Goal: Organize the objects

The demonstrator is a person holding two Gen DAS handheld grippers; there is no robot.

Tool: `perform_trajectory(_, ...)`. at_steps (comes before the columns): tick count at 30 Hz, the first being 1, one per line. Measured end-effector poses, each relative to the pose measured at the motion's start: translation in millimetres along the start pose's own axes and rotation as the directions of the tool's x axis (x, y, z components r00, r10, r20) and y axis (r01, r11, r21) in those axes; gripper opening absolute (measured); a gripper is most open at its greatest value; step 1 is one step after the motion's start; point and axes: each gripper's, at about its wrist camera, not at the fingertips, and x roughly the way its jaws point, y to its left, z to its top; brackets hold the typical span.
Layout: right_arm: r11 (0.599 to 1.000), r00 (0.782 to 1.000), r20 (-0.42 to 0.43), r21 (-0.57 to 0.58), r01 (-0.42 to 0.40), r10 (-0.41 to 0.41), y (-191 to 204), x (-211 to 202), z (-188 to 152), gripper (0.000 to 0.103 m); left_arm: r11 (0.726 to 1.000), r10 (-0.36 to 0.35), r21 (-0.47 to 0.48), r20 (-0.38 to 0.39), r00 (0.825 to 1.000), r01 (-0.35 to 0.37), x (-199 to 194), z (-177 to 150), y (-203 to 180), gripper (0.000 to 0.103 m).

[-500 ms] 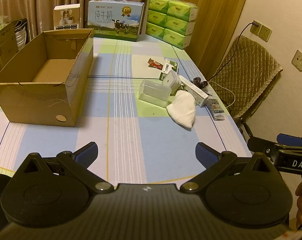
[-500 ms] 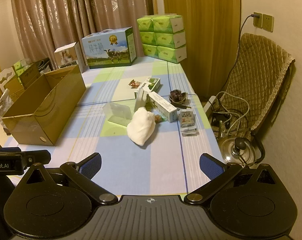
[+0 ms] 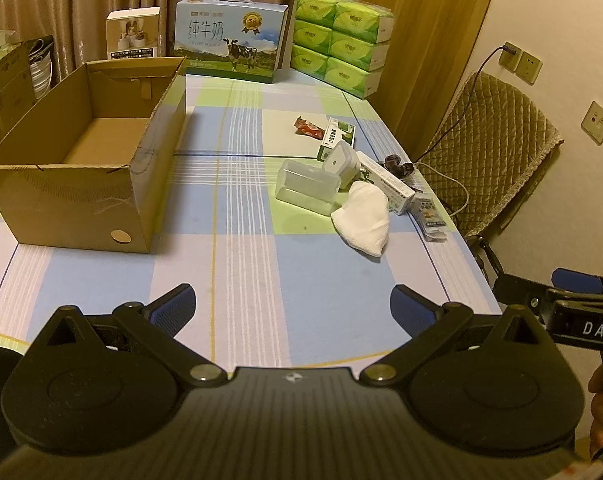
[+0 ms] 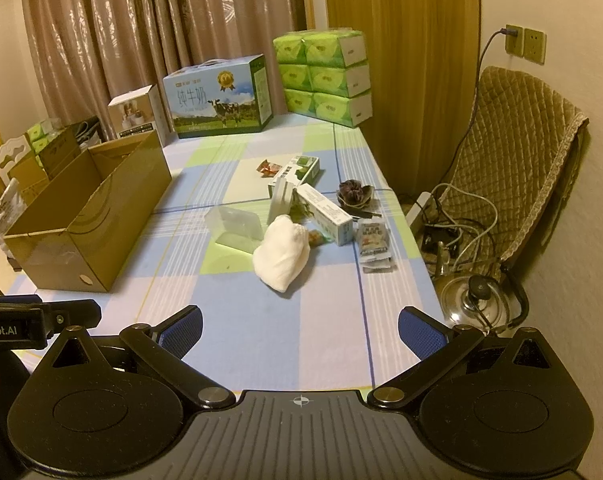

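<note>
Right now both grippers hang over the near edge of the worktop (image 3: 237, 264), which is covered by a checked blue, green and white cloth, and neither carries anything. The left gripper (image 3: 293, 304) has its blue pads spread wide with only bare cloth between them; the right gripper (image 4: 301, 330) stands just as wide, also with nothing between its pads.

An open cardboard box (image 3: 85, 168) sits along the left edge of the worktop, its inside showing only its bare bottom. The loose things lie in a cluster toward the right edge, well apart from the box. Nearest is a white cloth bundle (image 4: 281, 256), touching a clear plastic container (image 4: 233, 226) on its left. Behind these a small white lidded box (image 3: 341, 162) stands tilted, with a long white carton (image 4: 325, 214) lying beside it and a green and white carton (image 4: 301, 170) farther back. A red snack wrapper (image 4: 267, 168) lies next to that carton. A dark scrunchie (image 4: 353, 196) rests close to the right edge, and a few small sachets (image 4: 373, 244) lie nearer along the same edge.

At the far edge stand a milk carton case (image 4: 217, 100) and stacked green tissue packs (image 4: 325, 76).
</note>
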Motion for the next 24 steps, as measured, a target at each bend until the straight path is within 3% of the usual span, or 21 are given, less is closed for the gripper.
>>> perform_trajectory(14, 1.000, 1.000, 0.002, 0.011, -0.002, 0.002, -6.2, 1.5, -2.5, 0.101, 1.000, 0.001, -0.010, -0.001, 1.000, -0.001, 4.3, 0.9, 4.7, 0.102)
perform_trajectory(24, 1.000, 0.997, 0.080, 0.009, 0.023, -0.024, -24.1, -6.4, 35.4, 0.101, 1.000, -0.008, -0.013, 0.021, 1.000, 0.008, 25.9, 30.1, 9.8, 0.102)
